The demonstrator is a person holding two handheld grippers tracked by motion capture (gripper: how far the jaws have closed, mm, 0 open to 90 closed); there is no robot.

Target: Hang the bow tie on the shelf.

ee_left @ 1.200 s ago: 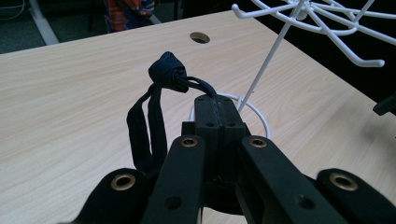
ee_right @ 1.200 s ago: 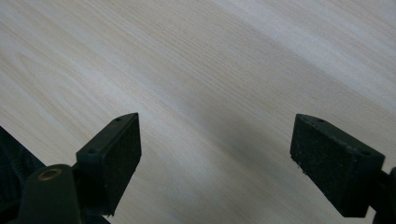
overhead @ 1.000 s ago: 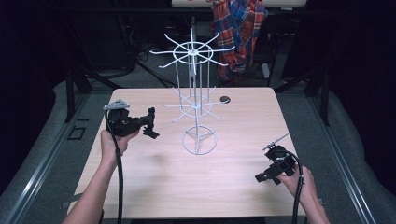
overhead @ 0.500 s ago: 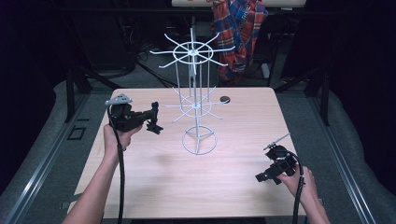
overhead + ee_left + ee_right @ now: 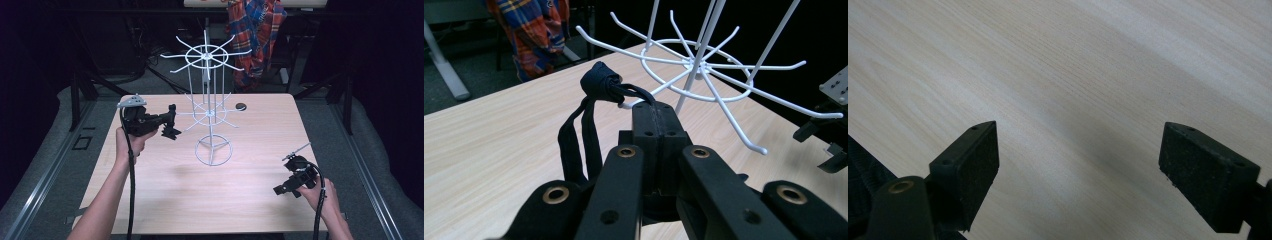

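1. Since the earlier frame, left gripper (image 5: 171, 122) is edging closer to the white wire rack (image 5: 210, 112).
2. Left gripper view is showing jaws clamping a dark fabric band (image 5: 599, 85), at a prong tip.
3. Right gripper (image 5: 1078, 170) is gaping wide over the table (image 5: 250, 200).

Matt wood table (image 5: 250, 200), glossy white wire rack (image 5: 212, 117), dark cloth strap (image 5: 589, 130)

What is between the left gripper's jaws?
The left gripper is shut on a dark fabric band, whose knotted end and loop stick out beside a prong of the white wire rack. The clamped portion is hidden.
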